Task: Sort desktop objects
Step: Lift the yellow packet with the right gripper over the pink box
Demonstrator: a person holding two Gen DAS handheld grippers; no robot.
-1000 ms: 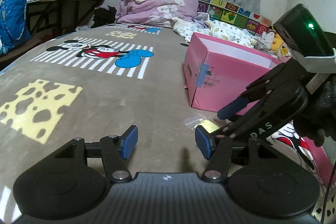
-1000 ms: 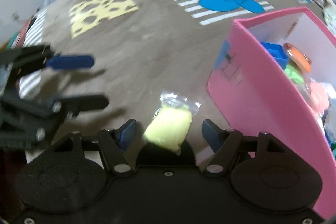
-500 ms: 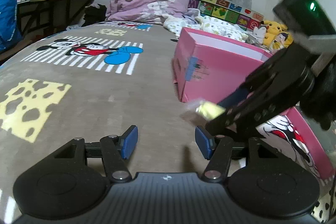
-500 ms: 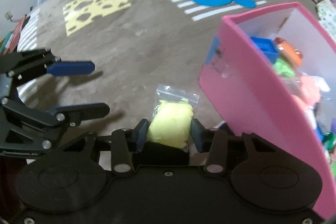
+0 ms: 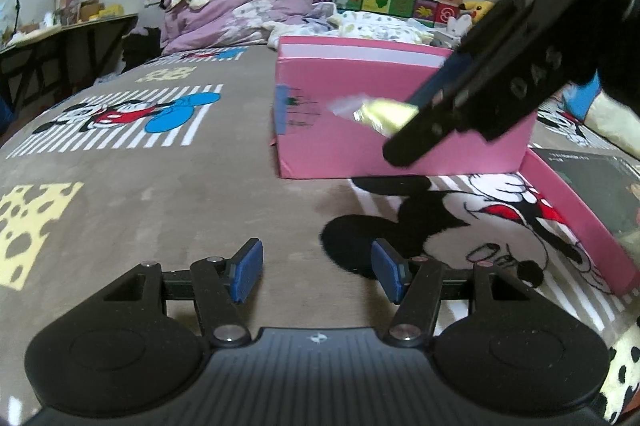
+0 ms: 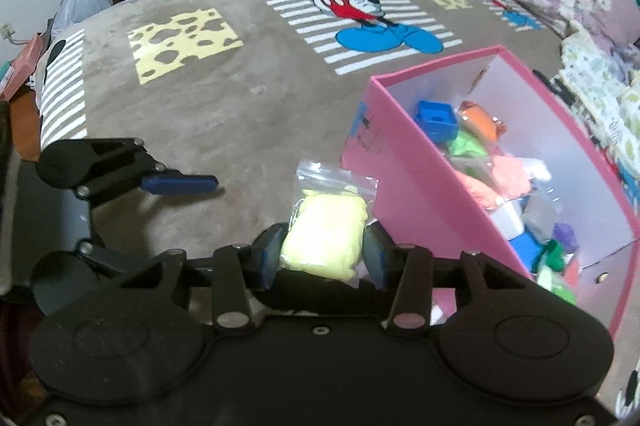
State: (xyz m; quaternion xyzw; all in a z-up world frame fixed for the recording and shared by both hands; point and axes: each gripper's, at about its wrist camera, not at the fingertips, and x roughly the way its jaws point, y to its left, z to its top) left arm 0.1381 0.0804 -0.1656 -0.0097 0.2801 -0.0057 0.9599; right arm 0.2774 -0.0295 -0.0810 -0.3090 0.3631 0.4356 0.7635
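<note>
Pink cardboard filled the left wrist view: the pink box (image 5: 400,114) stood on the bed blanket (image 5: 160,194), while the left claw (image 5: 316,272) hung half-open and empty before it. In the right wrist view, the right claw (image 6: 322,252), angled downward, pinched the yellow bag (image 6: 326,226) just beside the box, lifted clear; carrying it over the rim looked next.
</note>
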